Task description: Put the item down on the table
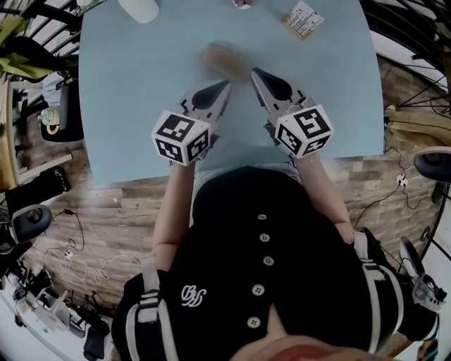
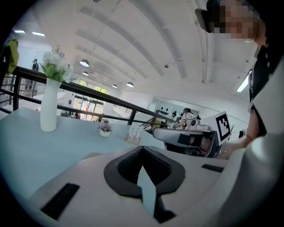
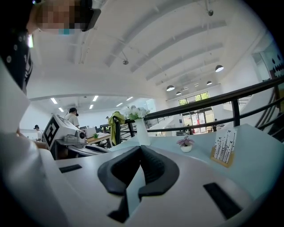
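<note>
A tan, blurred item (image 1: 224,59) lies on the light blue table (image 1: 141,106), just beyond both gripper tips. My left gripper (image 1: 225,84) points at it from the near left, its jaws shut with nothing between them (image 2: 142,148). Just right of the item, my right gripper (image 1: 254,71) is also shut and empty (image 3: 141,148). Neither gripper touches the item in the head view. The gripper views do not clearly show the item. Each gripper shows in the other's view: the right gripper (image 2: 191,135) and the left gripper (image 3: 66,133).
At the table's far edge stand a white vase with flowers (image 1: 139,8) (image 2: 49,104), a small potted plant (image 2: 104,130) (image 3: 186,144) and a card holder (image 1: 303,19) (image 3: 223,147). A black railing (image 3: 213,104) runs behind the table. Cables and chairs lie on the wood floor (image 1: 106,225).
</note>
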Demonstrator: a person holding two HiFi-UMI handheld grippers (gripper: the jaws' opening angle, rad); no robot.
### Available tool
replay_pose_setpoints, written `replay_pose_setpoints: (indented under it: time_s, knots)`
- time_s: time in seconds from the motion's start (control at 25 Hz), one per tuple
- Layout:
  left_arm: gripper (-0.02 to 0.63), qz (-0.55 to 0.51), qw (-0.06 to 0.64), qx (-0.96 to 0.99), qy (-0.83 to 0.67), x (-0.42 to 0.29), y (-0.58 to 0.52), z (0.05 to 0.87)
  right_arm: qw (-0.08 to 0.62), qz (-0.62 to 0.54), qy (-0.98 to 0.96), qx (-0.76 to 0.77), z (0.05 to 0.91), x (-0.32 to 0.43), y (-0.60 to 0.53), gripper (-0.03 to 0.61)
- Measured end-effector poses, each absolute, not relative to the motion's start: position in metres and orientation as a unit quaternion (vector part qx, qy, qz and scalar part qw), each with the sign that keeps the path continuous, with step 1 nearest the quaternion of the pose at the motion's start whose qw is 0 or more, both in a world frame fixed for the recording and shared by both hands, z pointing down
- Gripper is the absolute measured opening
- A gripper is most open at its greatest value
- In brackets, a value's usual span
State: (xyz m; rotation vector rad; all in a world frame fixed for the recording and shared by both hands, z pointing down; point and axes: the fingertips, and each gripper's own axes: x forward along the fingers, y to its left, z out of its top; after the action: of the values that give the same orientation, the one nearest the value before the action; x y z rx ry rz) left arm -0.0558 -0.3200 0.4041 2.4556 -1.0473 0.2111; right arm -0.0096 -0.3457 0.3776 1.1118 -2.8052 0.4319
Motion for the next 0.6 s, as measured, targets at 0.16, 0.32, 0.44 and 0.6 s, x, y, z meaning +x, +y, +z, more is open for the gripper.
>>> replay_pose_setpoints:
  time_s: [0.16,0.32,0.44,0.6]
  knots:
    - [0.009,0.117,0.214,0.887,-0.392,-0.054,-0.314,0.416,0.055,0.138,-0.918,0.368,0.381,-0.007,-0.345,0.011]
    - [0.009,0.116,0.225,0.882,-0.397,-0.057,-0.311,0.421,0.069,0.136,-0.919,0.364,0.387,-0.005,-0.343,0.009]
    - [0.009,0.116,0.227,0.879,-0.403,-0.058,-0.309,0.423,0.078,0.140,-0.920,0.358,0.393,-0.004,-0.340,0.011]
    - [0.009,0.113,0.232,0.875,-0.409,-0.064,-0.310,0.424,0.082,0.142,-0.921,0.354,0.395,-0.007,-0.339,0.009]
